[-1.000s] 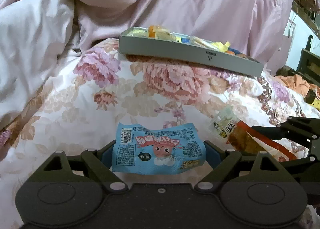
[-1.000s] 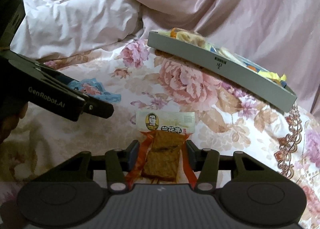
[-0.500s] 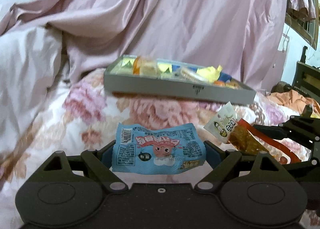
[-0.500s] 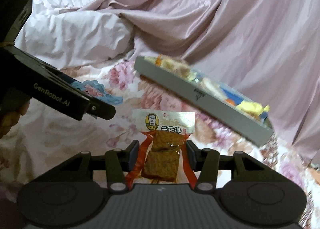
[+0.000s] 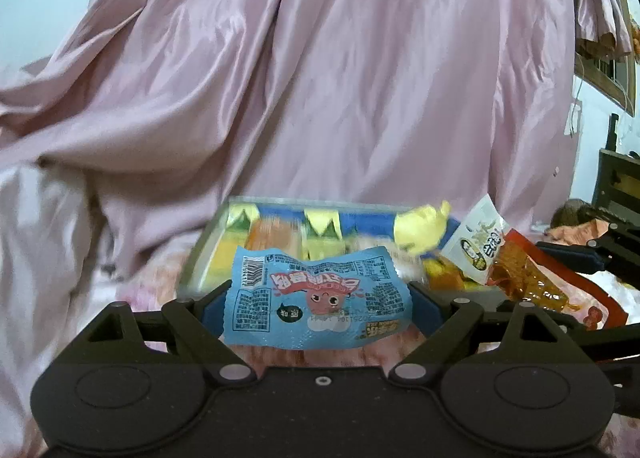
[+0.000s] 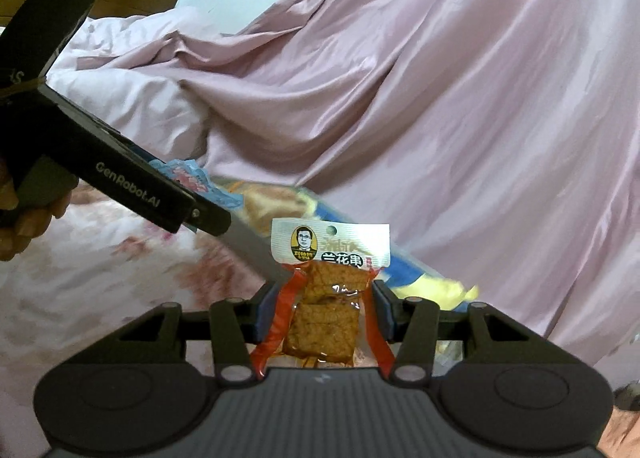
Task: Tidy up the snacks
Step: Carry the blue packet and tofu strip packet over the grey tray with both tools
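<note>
My left gripper [image 5: 316, 300] is shut on a blue snack packet [image 5: 316, 298] with a pink cartoon face, held flat and crosswise just in front of the grey tray [image 5: 192, 270]. The tray holds several yellow, orange and blue snack packs. My right gripper [image 6: 324, 308] is shut on a clear packet of brown tofu squares [image 6: 326, 298] with a white header card and red edges. That tofu packet [image 5: 516, 270] also shows at the right of the left wrist view, over the tray's right end. The left gripper's body [image 6: 132, 190] crosses the right wrist view's left side.
The tray [image 6: 256, 250] lies on a floral bedspread [image 6: 100, 282]. Pink satin bedding [image 5: 320, 78] is heaped behind it, with a white quilt [image 5: 36, 238] to the left. A hand [image 6: 24, 218] holds the left gripper. Dark furniture [image 5: 616, 186] stands at the far right.
Both grippers rose off the bedspread with their packets and moved towards the tray, which now sits close and low in both views. The grips have not changed.
</note>
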`<state>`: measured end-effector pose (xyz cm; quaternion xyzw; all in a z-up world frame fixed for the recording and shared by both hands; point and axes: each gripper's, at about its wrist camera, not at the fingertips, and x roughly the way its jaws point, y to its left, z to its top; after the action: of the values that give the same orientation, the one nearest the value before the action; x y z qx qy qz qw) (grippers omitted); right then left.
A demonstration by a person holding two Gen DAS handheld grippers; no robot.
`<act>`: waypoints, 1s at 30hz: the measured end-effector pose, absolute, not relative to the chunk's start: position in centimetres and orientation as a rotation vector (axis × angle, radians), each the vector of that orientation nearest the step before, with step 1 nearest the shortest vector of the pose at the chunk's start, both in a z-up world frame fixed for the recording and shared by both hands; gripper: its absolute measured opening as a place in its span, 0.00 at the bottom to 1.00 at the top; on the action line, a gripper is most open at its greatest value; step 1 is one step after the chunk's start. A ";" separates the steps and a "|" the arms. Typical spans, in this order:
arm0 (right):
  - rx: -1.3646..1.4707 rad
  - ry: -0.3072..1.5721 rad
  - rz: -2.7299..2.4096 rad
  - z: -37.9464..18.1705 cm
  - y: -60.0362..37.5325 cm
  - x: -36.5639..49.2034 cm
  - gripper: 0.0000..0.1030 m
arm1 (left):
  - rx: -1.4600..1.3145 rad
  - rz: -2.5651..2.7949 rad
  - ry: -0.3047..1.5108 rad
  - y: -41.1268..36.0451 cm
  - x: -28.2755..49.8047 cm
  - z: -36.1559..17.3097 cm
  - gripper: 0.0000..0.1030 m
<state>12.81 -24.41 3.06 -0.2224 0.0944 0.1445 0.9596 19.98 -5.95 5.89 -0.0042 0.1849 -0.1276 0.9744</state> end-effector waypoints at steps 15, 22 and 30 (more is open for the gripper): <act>-0.428 0.168 0.185 5.5 -27.2 21.9 0.53 | -0.022 -0.278 0.346 -9.2 29.7 7.8 0.86; -0.388 0.201 0.145 5.0 -27.8 25.2 0.53 | -0.061 -0.284 0.402 -11.1 33.3 6.8 0.86; -0.345 0.238 0.119 3.9 -27.9 28.0 0.53 | -0.051 -0.283 0.442 -12.7 35.3 6.4 0.86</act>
<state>27.98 -27.93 3.94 -0.1711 0.1179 0.0590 0.9764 35.33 -12.68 6.41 -0.0251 0.2186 -0.1399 0.9654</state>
